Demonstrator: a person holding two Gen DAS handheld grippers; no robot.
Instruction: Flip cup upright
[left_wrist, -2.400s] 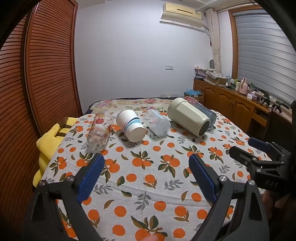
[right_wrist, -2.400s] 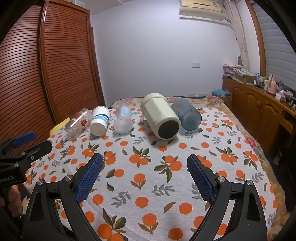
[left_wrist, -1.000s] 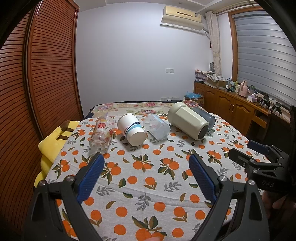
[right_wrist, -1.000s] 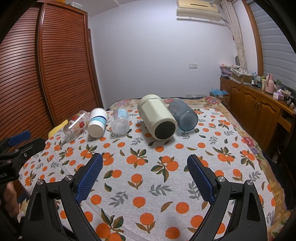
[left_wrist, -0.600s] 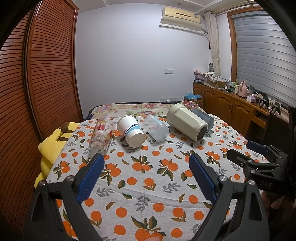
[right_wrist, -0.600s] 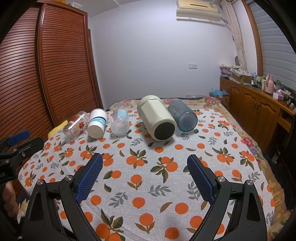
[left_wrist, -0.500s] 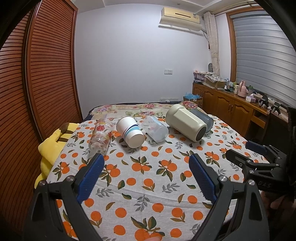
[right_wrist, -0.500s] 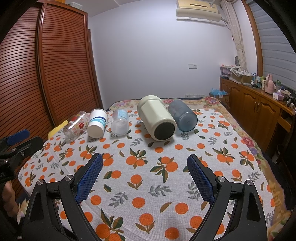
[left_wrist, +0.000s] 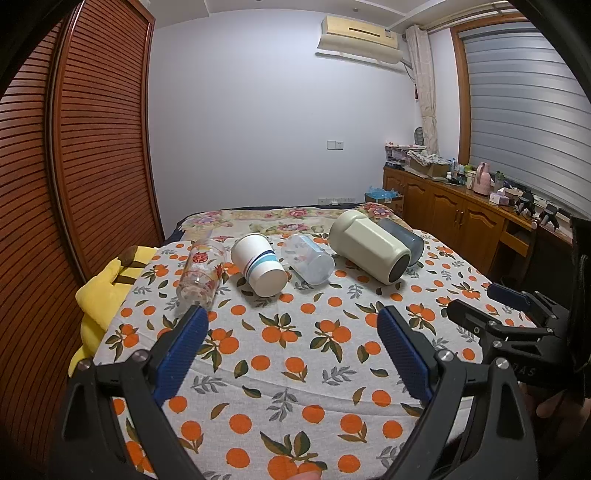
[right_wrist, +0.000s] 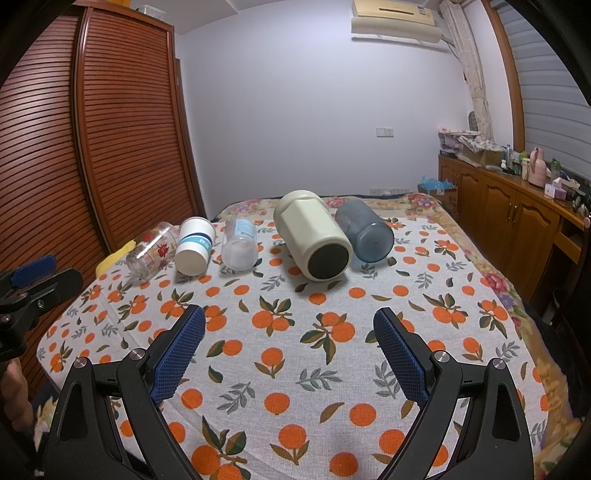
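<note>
Since all five cups lie on their sides in a row across the bed (right_wrist: 369, 325), well ahead of both wide-open, empty tongs, I'd start with the paper cup (left_wrist: 260, 266); left tongs (left_wrist: 291, 350) grip mid-body, then tip it rim-up; right tongs (right_wrist: 290, 345) idle.

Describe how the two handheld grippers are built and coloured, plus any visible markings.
Both are matte black frames with two angled fingers joined by silver bolts. The left gripper and right gripper carry blue, cross-hatch textured fingertip pads. Seen from the left wrist, the right gripper's side bears partly readable white lettering ending in "AS". No cables show.
</note>
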